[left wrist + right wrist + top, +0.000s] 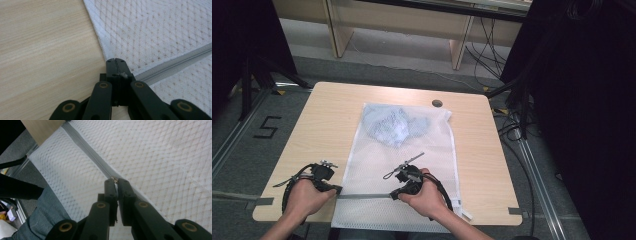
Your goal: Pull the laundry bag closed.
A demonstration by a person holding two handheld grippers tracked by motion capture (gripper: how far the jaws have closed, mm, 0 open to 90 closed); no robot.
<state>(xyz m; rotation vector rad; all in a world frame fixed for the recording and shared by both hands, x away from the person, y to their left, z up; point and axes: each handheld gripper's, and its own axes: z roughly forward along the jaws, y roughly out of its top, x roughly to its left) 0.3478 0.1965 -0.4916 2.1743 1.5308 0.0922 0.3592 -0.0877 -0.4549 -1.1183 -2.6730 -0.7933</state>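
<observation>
A white mesh laundry bag point(402, 160) lies flat down the middle of the wooden table point(322, 120), with a light blue garment point(394, 125) bunched inside its far end. A grey zipper point(364, 196) crosses the bag near the front edge. My left gripper point(336, 190) is at the zipper's left end. In the left gripper view it point(115, 60) is shut on the bag's edge where the zipper point(175, 65) begins. My right gripper point(395, 195) is further right along the zipper. In the right gripper view it point(115, 181) pinches the small metal zipper pull point(114, 179).
The bag's near end hangs over the front table edge above the person's jeans-clad leg point(42, 215). A dark round grommet point(437, 103) sits in the tabletop behind the bag. Bare wood point(45, 50) lies left of the bag. Cables point(512, 125) run on the floor to the right.
</observation>
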